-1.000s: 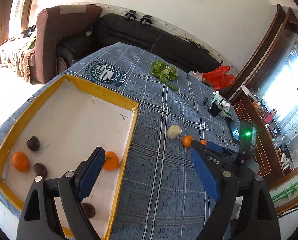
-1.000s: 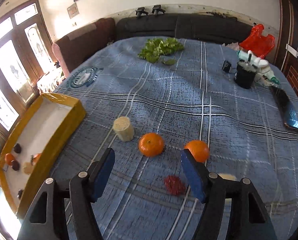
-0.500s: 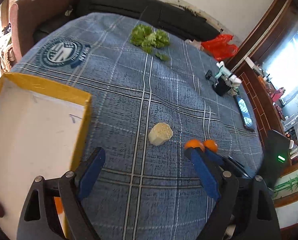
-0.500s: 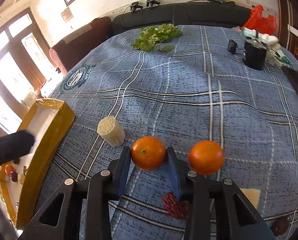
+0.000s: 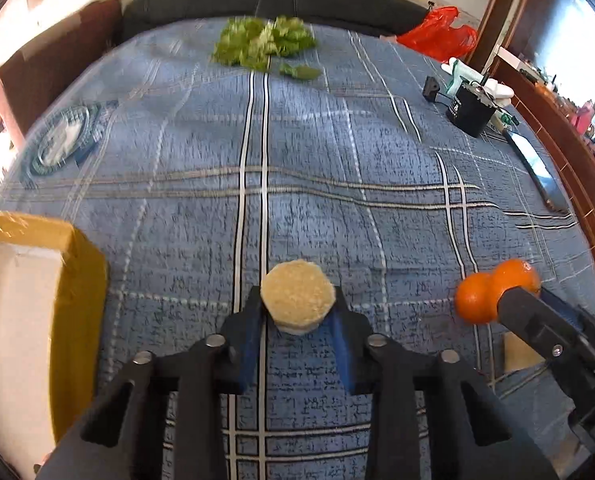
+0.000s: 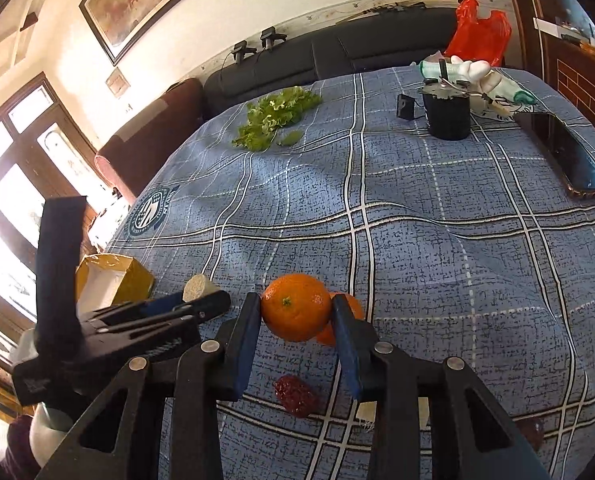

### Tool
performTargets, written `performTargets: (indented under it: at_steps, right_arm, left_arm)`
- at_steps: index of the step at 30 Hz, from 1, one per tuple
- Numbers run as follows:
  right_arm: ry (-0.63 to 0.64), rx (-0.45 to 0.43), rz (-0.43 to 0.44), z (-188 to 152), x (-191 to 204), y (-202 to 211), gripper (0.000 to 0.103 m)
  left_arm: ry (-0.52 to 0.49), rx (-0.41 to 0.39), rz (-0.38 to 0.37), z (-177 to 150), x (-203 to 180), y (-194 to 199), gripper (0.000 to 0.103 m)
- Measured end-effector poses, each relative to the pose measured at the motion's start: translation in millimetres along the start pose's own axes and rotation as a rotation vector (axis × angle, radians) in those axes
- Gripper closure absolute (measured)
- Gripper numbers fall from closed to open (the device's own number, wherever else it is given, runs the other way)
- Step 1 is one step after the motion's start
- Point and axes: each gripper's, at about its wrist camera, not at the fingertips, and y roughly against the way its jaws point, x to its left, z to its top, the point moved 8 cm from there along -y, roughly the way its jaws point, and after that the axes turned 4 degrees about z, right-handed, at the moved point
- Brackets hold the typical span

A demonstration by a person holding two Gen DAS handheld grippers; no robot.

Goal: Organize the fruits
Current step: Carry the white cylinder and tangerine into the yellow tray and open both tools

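My left gripper (image 5: 297,312) is shut on a pale yellow cylindrical fruit piece (image 5: 297,298) and holds it over the blue plaid cloth. My right gripper (image 6: 297,312) is shut on an orange (image 6: 296,307), lifted above the cloth; a second orange (image 6: 351,308) lies partly hidden behind it. In the left wrist view both oranges (image 5: 495,290) show at the right beside the right gripper. The yellow-rimmed white tray (image 5: 25,280) is at the left; it also shows in the right wrist view (image 6: 113,278).
A red dried fruit (image 6: 296,396) lies on the cloth under my right gripper. Green lettuce (image 5: 263,42) sits at the far side. A black pot (image 6: 447,114), a phone (image 6: 563,156) and a red bag (image 6: 477,30) are at the far right. A sofa runs behind the table.
My left gripper swung from the tray to the pale fruit piece and shut on it. My right gripper shut on the orange and lifted it.
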Motion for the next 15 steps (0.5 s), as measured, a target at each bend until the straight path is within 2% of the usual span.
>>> performTargets:
  at_steps: [4, 8, 13, 15]
  right_arm:
    - [0.017, -0.003, -0.013, -1, 1, -1, 0.064]
    - [0.030, -0.026, 0.000, -1, 6, 3, 0.064]
    - [0.077, -0.053, 0.026, -4, 26, 9, 0.064]
    - [0.103, -0.061, 0.023, -7, 39, 10, 0.064]
  left_arm:
    - [0.028, -0.028, -0.029, 0, 2, 13, 0.074]
    - [0.069, -0.082, -0.064, -8, 14, 50, 0.074]
    - [0.159, -0.122, -0.107, -27, 55, 104, 0.074]
    - [0.196, -0.145, -0.093, -37, 80, 124, 0.073]
